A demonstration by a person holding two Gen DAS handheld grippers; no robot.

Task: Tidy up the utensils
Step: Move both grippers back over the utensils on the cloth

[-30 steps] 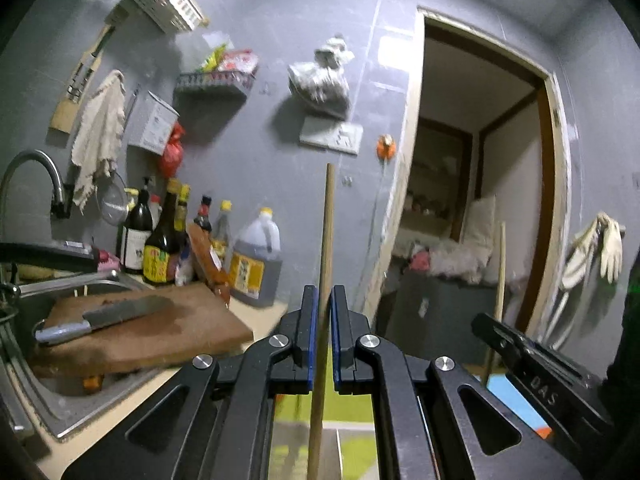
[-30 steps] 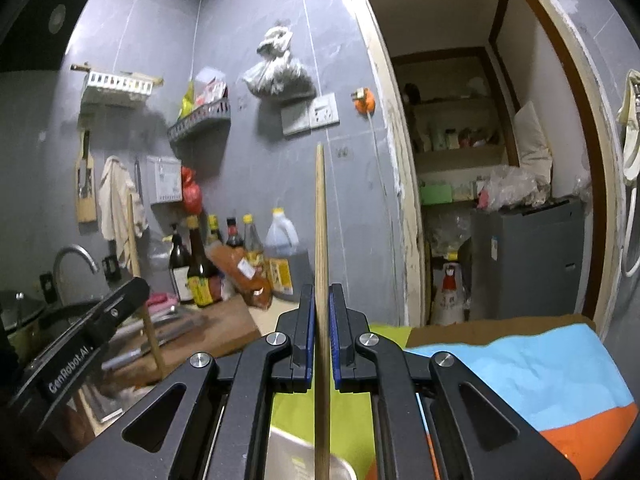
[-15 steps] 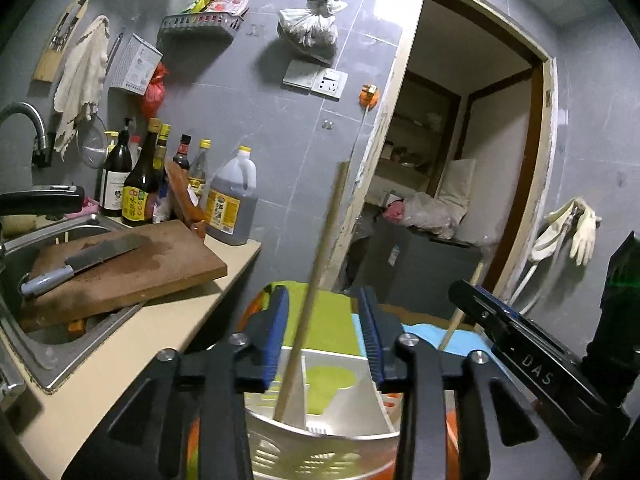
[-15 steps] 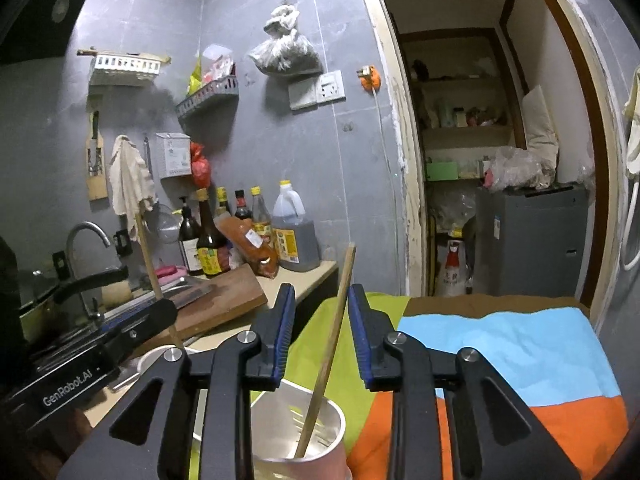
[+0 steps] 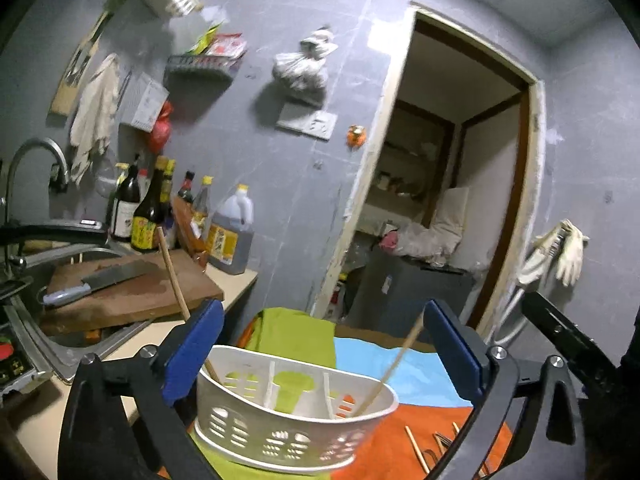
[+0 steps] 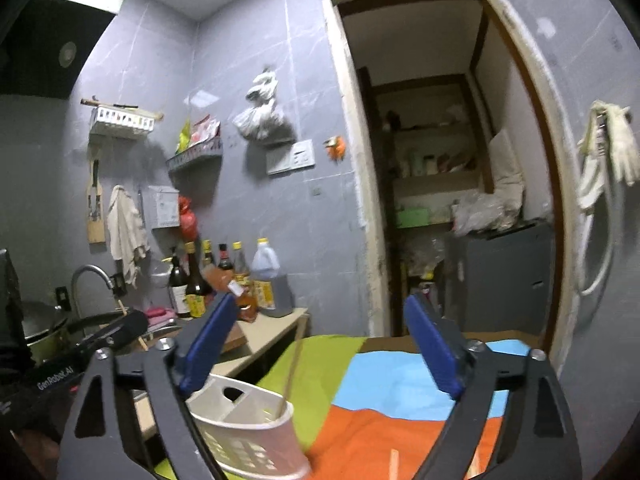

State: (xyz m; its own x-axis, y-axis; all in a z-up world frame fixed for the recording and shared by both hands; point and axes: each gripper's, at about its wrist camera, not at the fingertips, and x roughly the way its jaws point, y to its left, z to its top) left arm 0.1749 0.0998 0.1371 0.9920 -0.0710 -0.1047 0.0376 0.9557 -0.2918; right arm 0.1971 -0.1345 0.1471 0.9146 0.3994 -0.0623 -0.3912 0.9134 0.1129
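Note:
A white slotted utensil caddy (image 5: 296, 412) stands on a cloth of green, blue and orange. Two wooden chopsticks lean in it, free of any grip: one (image 5: 172, 272) tilts left out of the left compartment, the other (image 5: 396, 364) tilts right out of the right end. My left gripper (image 5: 324, 354) hangs just short of the caddy, its jaws opening wide with nothing pressed between them. In the right wrist view my right gripper (image 6: 320, 344) is also opening, with the caddy (image 6: 248, 432) and one leaning chopstick (image 6: 292, 372) below and ahead of it.
Loose chopsticks (image 5: 416, 448) and a fork (image 5: 440, 440) lie on the orange part of the cloth. To the left, a counter holds a cutting board (image 5: 132, 292) with a cleaver (image 5: 100, 280), a sink with a tap (image 5: 36, 160) and several bottles (image 5: 152, 208). A doorway (image 5: 452, 200) opens behind.
Both grippers were shut on upright chopsticks, then spread their jaws. The chopsticks dropped into the caddy and tipped outward. Both grippers drew back and rose a little.

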